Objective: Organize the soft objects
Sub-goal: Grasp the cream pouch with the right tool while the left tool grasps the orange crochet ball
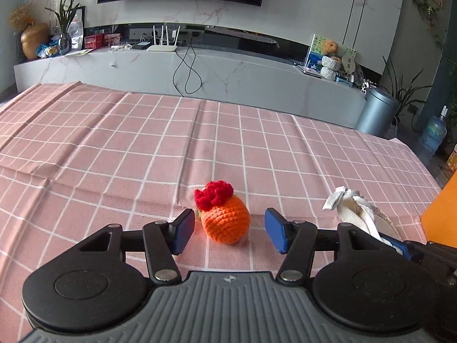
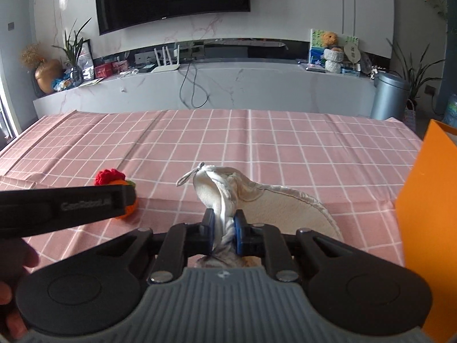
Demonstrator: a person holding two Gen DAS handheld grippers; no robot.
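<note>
The left gripper (image 1: 230, 230), jaws spread around a crocheted orange toy (image 1: 225, 224), could nudge it aside, while the right gripper (image 2: 224, 230) clenches a cream pouch (image 2: 228, 197) that might slip.

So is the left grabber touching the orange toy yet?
Apart. The left wrist view shows pink cloth between the orange crochet toy and both open jaws of the left gripper.

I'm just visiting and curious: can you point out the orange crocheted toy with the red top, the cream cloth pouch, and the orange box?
orange crocheted toy with red top (image 1: 227, 224): left wrist view, orange body.
cream cloth pouch (image 2: 217, 191): right wrist view, bunched neck above the clamp.
orange box (image 2: 422, 200): right wrist view, flat side wall.
</note>
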